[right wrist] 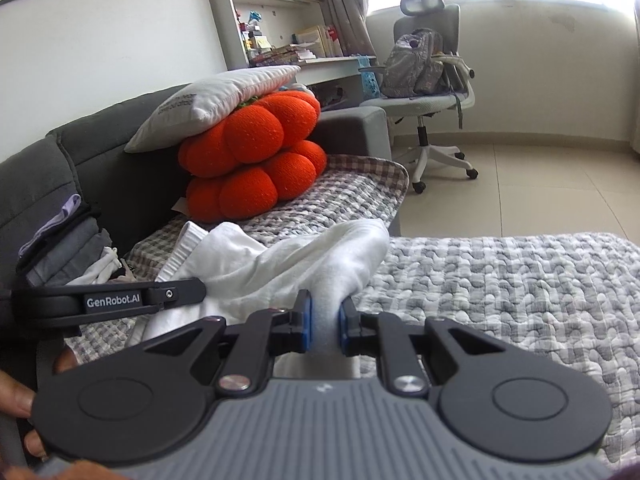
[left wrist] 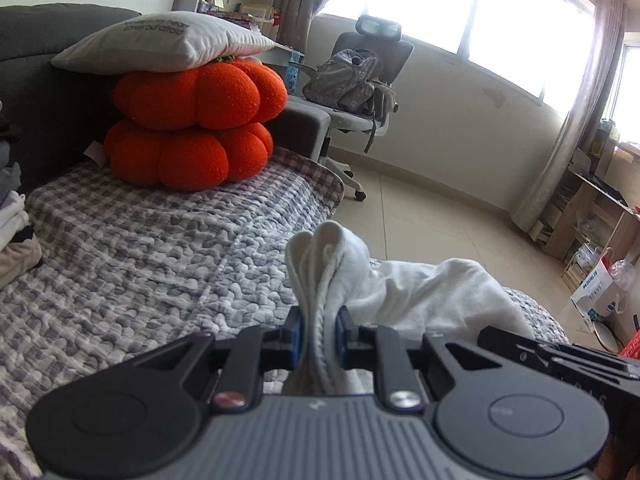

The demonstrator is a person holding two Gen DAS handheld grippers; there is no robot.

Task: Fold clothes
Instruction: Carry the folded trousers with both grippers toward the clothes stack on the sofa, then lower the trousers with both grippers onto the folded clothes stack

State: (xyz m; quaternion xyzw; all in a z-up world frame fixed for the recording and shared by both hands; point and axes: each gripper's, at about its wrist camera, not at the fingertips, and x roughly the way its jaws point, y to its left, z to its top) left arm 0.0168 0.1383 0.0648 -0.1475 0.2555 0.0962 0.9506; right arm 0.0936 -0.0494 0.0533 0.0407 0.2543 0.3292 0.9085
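A white garment (left wrist: 420, 292) is held up over the checked grey quilt (left wrist: 140, 260). My left gripper (left wrist: 319, 336) is shut on a bunched, ribbed fold of it, which sticks up between the blue pads. In the right wrist view the same white garment (right wrist: 280, 268) stretches leftward, and my right gripper (right wrist: 325, 326) is shut on another bunched part. The left gripper's black body (right wrist: 108, 302) shows at the left of that view, with a hand's fingers (right wrist: 16, 396) below it.
Two orange pumpkin cushions (left wrist: 192, 128) under a white pillow (left wrist: 160, 46) sit at the sofa's far end. A pile of folded clothes (right wrist: 68, 244) lies against the grey sofa back. An office chair with a backpack (right wrist: 424, 92) stands on the tiled floor beyond.
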